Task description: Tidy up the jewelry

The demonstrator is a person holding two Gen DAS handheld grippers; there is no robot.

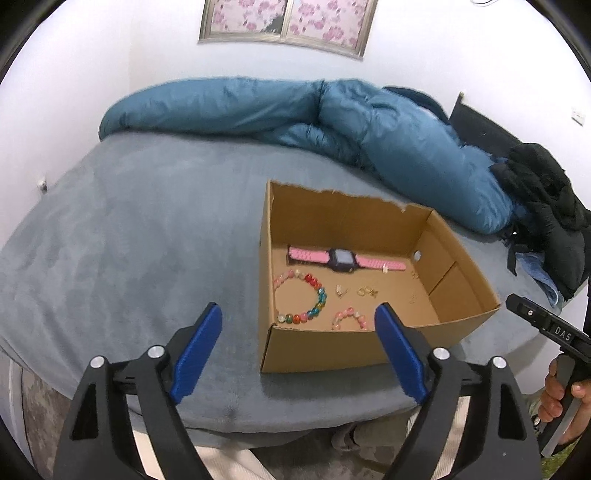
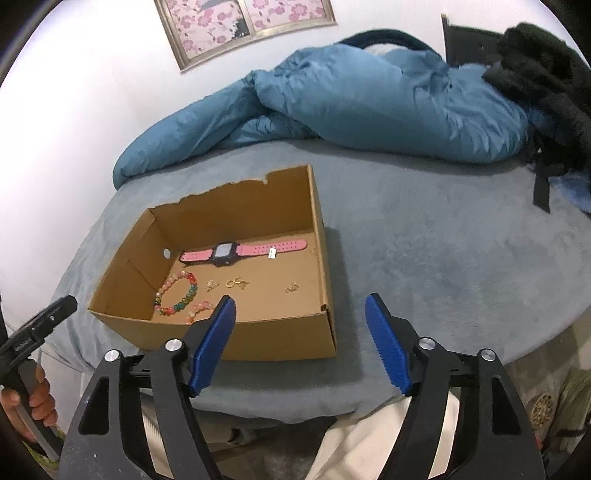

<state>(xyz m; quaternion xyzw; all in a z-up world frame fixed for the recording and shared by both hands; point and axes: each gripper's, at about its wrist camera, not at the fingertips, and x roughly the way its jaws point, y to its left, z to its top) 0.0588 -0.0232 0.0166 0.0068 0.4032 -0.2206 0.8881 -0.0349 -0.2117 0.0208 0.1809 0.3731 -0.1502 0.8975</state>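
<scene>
Box (image 1: 354,347) on bed (image 1: 129,240), near front edge. Inside: watch (image 1: 341,259) at back; bead bracelets (image 1: 301,297) & small gold pcs (image 1: 367,291) in front. L tool (image 1: 298,326), R tool (image 2: 300,317): fingers wide apart, empty, hovering short of box.

A brown cardboard box (image 1: 354,350) sits on a grey-blue plush bedspread (image 1: 129,251), holding a watch (image 1: 341,259) with a pink perforated strap and dark face, a multicoloured bead bracelet (image 1: 301,295) in pink, red, green and blue, a pale pink bead bracelet (image 1: 349,318) and small trinkets (image 2: 236,283) that appear gold. Behind lie a teal-blue quilt (image 1: 295,110), black clothing (image 1: 543,206) and pink-blossom wall panels (image 1: 288,22). Both grippers, left (image 1: 299,350) and right (image 2: 299,343), are black with blue finger pads.
</scene>
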